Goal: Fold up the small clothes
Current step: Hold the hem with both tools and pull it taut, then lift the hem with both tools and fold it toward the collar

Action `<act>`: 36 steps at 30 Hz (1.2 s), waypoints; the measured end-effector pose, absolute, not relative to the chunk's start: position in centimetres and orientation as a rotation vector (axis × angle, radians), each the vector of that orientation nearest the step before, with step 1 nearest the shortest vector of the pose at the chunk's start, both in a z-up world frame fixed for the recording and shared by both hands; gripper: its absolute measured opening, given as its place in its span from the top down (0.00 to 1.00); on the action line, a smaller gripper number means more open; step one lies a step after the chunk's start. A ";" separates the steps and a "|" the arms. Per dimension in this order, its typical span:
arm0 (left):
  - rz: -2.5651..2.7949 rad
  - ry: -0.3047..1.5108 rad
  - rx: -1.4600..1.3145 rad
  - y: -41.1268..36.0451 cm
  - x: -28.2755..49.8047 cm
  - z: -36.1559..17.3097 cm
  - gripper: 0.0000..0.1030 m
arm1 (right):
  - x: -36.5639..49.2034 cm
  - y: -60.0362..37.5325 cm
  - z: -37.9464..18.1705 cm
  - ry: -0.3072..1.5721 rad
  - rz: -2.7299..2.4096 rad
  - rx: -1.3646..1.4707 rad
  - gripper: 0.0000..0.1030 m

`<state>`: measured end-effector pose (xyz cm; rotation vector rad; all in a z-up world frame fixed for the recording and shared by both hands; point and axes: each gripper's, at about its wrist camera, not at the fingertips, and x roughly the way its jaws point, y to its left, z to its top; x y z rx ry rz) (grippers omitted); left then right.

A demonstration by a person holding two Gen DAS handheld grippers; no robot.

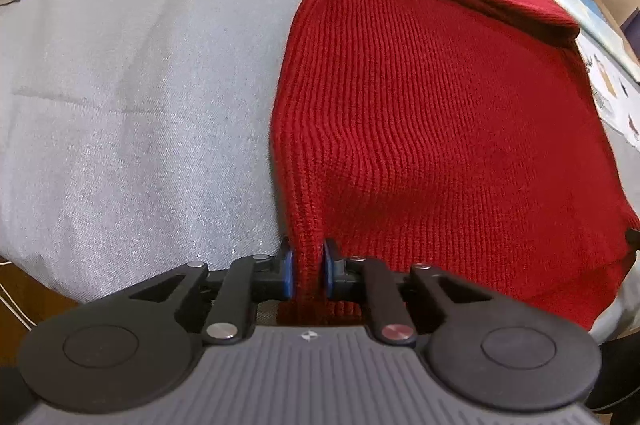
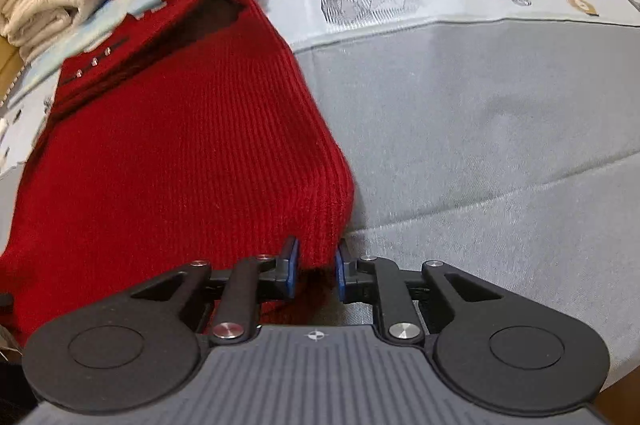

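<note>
Two claws grip the hem corners of a dark red ribbed knit sweater (image 1: 420,113) spread on a grey bed sheet (image 1: 120,105).

Left wrist view: the left claw (image 1: 307,271) pinches the sweater's left hem corner. Right wrist view: the right claw (image 2: 317,271) clamps the sweater (image 2: 180,153) at its right corner; folded cream towels (image 2: 44,1) lie beyond.

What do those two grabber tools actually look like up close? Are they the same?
They look like twins. The left gripper and right gripper each have a grey ribbed body with a small crosshair mark, two round black discs at the sides, and black linkage arms with silver pins; one pin on the left looks reddish. The jaws are black with blue pads. No cables or sleeves show.
</note>
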<state>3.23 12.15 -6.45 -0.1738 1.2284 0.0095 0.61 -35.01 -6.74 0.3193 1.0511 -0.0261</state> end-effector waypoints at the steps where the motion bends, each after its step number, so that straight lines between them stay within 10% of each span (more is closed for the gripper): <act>1: 0.009 1.233 -0.166 12.0 3.3 -6.6 0.81 | 0.7 -35.0 -7.0 1.065 -0.025 0.320 0.80; 36: -0.051 1.173 -0.105 10.5 3.1 -5.6 0.89 | 0.2 -34.3 -4.9 0.971 0.009 0.307 0.83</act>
